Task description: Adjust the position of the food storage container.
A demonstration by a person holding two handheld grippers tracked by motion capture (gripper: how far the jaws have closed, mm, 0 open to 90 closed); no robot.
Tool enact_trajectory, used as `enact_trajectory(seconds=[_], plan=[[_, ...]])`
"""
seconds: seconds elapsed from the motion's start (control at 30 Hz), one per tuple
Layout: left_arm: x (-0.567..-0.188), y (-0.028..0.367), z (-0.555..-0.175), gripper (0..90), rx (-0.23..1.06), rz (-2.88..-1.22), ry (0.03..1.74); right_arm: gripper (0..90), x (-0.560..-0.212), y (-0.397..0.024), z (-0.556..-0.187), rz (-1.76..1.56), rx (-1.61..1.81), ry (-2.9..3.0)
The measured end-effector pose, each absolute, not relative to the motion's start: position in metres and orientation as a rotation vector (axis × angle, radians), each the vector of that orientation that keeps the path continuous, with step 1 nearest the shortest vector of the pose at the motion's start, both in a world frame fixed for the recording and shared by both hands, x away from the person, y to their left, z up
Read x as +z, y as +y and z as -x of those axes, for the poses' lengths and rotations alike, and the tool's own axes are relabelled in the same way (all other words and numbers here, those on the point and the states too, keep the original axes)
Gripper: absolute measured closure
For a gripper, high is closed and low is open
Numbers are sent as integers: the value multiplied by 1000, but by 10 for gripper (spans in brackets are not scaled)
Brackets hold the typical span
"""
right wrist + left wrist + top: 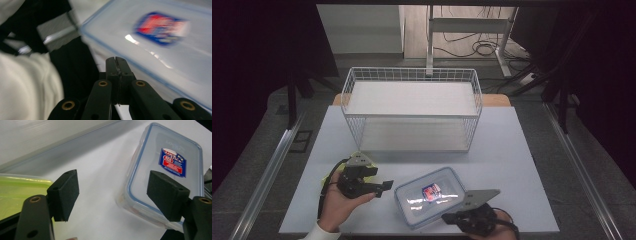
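A clear plastic food box (429, 197) with a blue-sealed lid and a red and blue label lies flat near the table's front edge. My left gripper (385, 186) is to its left, pointing at it, with the jaws open and nothing between them. In the left gripper view the box (165, 170) lies just beyond the open left gripper (115, 195). My right gripper (451, 218) is at the box's near right corner. In the right gripper view the right gripper (116, 60) has its jaws pressed together on nothing, beside the box's edge (162, 50).
A white wire basket shelf (412, 100) with two levels stands across the back of the grey table (512, 150). A yellow-green translucent thing (15, 192) lies by my left gripper. A white sleeve (25, 82) is close beside the right gripper.
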State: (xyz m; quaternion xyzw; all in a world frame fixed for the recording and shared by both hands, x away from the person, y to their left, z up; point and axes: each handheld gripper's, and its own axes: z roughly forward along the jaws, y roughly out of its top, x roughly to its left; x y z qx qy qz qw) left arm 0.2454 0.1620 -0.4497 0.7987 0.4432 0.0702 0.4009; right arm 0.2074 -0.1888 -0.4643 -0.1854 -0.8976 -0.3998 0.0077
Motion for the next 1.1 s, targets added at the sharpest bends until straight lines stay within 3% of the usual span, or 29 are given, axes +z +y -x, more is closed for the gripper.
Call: enact_trajectory(seconds=[0.13, 0.4, 1.1], plan=[[-450, 167, -246, 251, 180, -2013, 1132, 890, -480, -158, -197, 453, -1112, -2816], [-449, 172, -246, 246, 188, -1998, 1140, 890, -492, -134, -192, 389, -1041, -2849], [-447, 176, -246, 239, 189, -1993, 1146, 892, -504, -110, -221, 575, -1113, -2869]])
